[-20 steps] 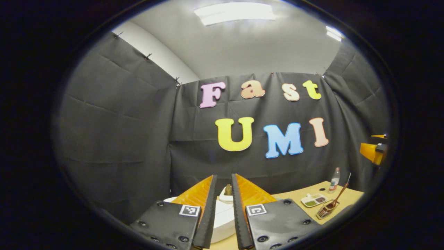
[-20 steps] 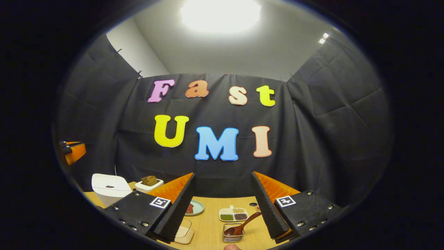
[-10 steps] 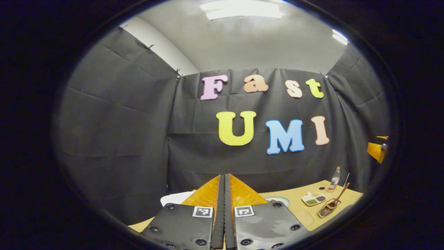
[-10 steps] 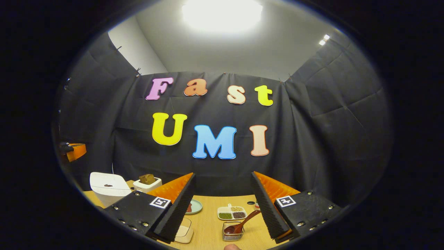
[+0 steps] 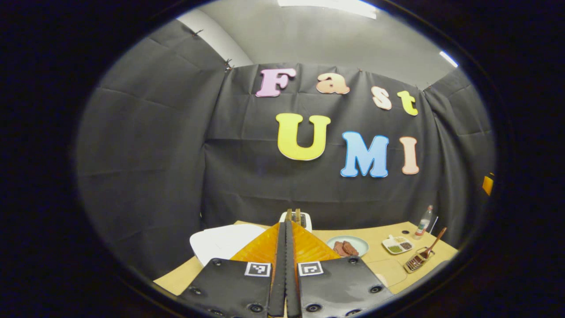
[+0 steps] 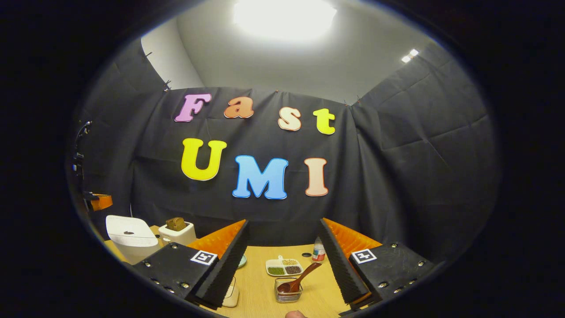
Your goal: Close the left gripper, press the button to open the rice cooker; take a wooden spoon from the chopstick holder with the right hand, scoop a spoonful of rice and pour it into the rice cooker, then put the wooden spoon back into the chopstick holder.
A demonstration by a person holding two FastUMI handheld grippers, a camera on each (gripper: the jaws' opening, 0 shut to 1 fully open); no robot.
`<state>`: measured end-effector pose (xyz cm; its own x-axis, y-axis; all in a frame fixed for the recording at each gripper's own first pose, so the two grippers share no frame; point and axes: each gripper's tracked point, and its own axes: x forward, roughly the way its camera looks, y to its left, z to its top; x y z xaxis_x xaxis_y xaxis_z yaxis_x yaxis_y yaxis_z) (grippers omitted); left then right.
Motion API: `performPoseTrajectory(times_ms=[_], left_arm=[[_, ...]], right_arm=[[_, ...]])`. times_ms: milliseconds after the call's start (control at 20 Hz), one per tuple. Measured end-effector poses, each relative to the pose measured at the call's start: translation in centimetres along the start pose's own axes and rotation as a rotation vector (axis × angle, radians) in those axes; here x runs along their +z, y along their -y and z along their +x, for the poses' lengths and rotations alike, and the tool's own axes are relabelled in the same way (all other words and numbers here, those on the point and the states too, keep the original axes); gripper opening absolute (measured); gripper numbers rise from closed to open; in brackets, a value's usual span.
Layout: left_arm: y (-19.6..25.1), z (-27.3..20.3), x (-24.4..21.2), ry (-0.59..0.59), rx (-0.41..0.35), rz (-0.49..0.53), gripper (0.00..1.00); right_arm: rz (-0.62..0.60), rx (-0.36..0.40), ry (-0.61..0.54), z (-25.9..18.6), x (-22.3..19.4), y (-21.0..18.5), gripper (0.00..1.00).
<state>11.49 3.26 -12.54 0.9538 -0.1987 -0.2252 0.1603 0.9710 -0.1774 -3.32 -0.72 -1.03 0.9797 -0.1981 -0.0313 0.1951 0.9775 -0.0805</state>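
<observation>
Hovering left tongs [image 5: 285, 234] (fingers pressed together) above rice cooker [image 5: 223, 244]

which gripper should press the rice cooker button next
Left. The left gripper is shut, as the press needs, with the rice cooker just beside it. The right gripper is open, facing the wooden spoon.

A toaster [image 6: 177, 232], plate [image 5: 349, 241] and bottle [image 6: 318, 251] share the table [image 6: 260, 287].
</observation>
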Motion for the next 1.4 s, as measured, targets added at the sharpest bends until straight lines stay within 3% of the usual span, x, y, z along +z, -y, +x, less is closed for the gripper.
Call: performPoseTrajectory(times_ms=[600, 900, 1100, 1200, 1400], left_arm=[[-3.2, 6.8, -11.2, -0.241, -0.012, -0.028, 0.09], [-3.8, 7.5, -13.7, -0.293, 0.004, -0.044, 0.07], [-3.7, 7.7, -13.7, -0.273, 0.010, -0.053, 0.07], [-3.6, 7.9, -14.0, -0.283, 0.018, -0.051, 0.12], [-4.1, 7.8, -13.2, -0.315, 0.052, -0.056, 0.09]], right_arm=[[-0.046, -0.092, -0.040, -1.6, -0.9, -0.2, 0.95], [-0.071, -0.096, -0.044, -1.3, -0.9, -0.2, 0.95], [-0.074, -0.084, -0.041, -1.1, -0.7, -0.1, 0.95], [-0.072, -0.075, -0.043, -0.8, -0.7, -0.1, 0.95], [-0.065, -0.049, -0.028, -0.4, -0.3, 0.2, 0.95]])
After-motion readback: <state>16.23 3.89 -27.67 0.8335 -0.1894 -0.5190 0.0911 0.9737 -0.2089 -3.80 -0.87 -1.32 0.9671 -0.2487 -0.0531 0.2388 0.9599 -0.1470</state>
